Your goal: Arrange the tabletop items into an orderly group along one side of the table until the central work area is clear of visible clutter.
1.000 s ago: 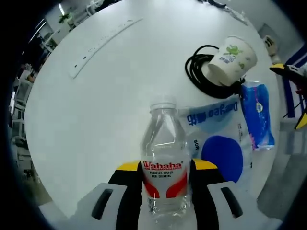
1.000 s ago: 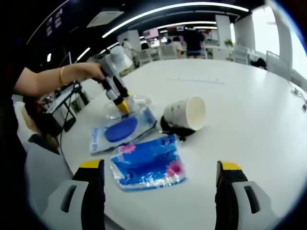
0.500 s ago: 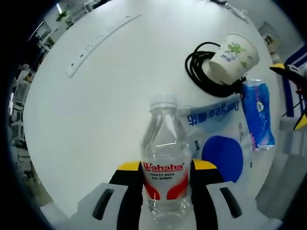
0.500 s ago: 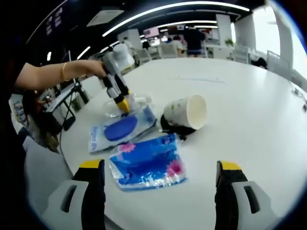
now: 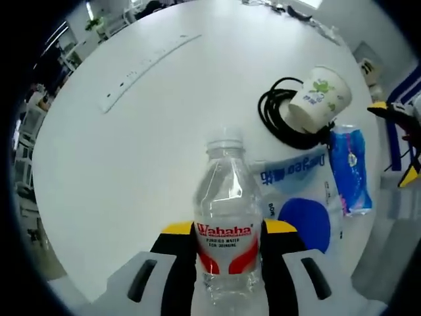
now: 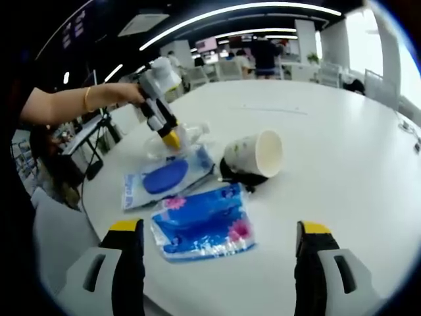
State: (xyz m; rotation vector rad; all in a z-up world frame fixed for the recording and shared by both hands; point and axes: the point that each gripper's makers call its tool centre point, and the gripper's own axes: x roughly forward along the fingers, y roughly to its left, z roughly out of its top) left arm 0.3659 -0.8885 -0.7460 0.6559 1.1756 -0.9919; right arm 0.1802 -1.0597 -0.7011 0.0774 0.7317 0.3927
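My left gripper (image 5: 228, 228) is shut on a clear Wahaha water bottle (image 5: 227, 197), label toward the camera. In the right gripper view the same gripper (image 6: 170, 137) holds the bottle (image 6: 191, 135) tilted just over a blue-and-white packet (image 6: 168, 178). A paper cup (image 6: 256, 155) lies on its side over a coiled black cable (image 5: 273, 112). A blue tissue pack (image 6: 200, 224) lies nearest my right gripper (image 6: 220, 227), which stands open above the table's near edge with nothing between its jaws.
A long white power strip (image 5: 148, 62) lies far across the round white table (image 5: 131, 151). A person's arm with a gold bracelet (image 6: 85, 102) reaches in from the left. Desks, chairs and people stand in the office beyond.
The left gripper has risen a little with the bottle and drifted slightly away from the packet. The right gripper has held still.
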